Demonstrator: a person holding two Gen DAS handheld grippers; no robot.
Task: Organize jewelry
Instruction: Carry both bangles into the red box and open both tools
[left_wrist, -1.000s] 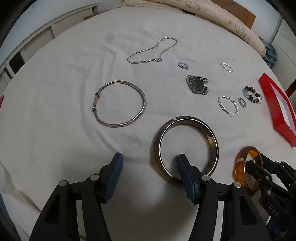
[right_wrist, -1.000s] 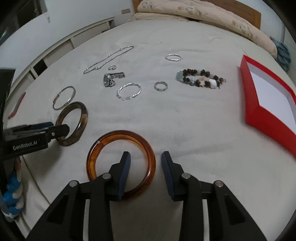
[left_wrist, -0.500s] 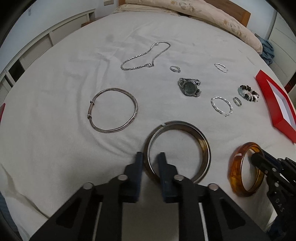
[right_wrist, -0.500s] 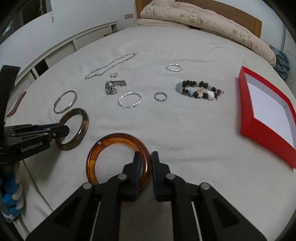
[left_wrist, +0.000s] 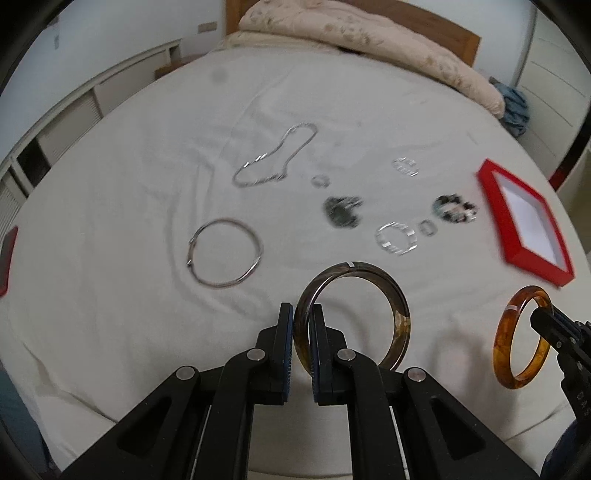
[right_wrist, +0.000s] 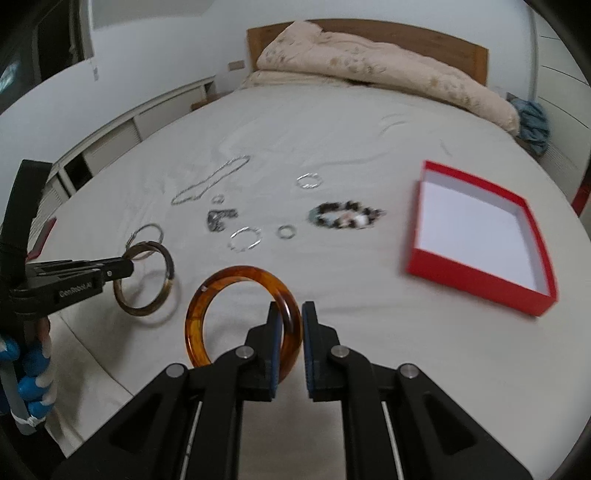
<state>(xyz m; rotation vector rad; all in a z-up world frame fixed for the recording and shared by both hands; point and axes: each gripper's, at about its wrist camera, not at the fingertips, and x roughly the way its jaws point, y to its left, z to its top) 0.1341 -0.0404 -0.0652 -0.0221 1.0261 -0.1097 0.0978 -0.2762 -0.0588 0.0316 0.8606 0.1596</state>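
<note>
My left gripper (left_wrist: 302, 312) is shut on the near rim of a dark brown bangle (left_wrist: 400, 317), which hangs upright just above the white sheet. My right gripper (right_wrist: 291, 310) is shut on the right rim of an amber bangle (right_wrist: 229, 280), also raised and tilted up. In the right wrist view, the left gripper (right_wrist: 125, 267) and its dark bangle (right_wrist: 168, 280) show at the left. At the right edge of the left wrist view are the amber bangle (left_wrist: 504, 332) and the right gripper (left_wrist: 543, 325). An open red box (right_wrist: 480, 277) with a white inside lies to the right.
On the bed sheet beyond lie a thin silver hoop (left_wrist: 225, 254), a silver chain (left_wrist: 277, 158), a watch (left_wrist: 341, 210), a twisted silver bracelet (left_wrist: 397, 238), a beaded bracelet (left_wrist: 454, 208) and small rings. A folded quilt (right_wrist: 369, 62) lies by the headboard.
Both grippers went from open around the bangle rims to shut on them. Both then rose, lifting the bangles off the sheet.
</note>
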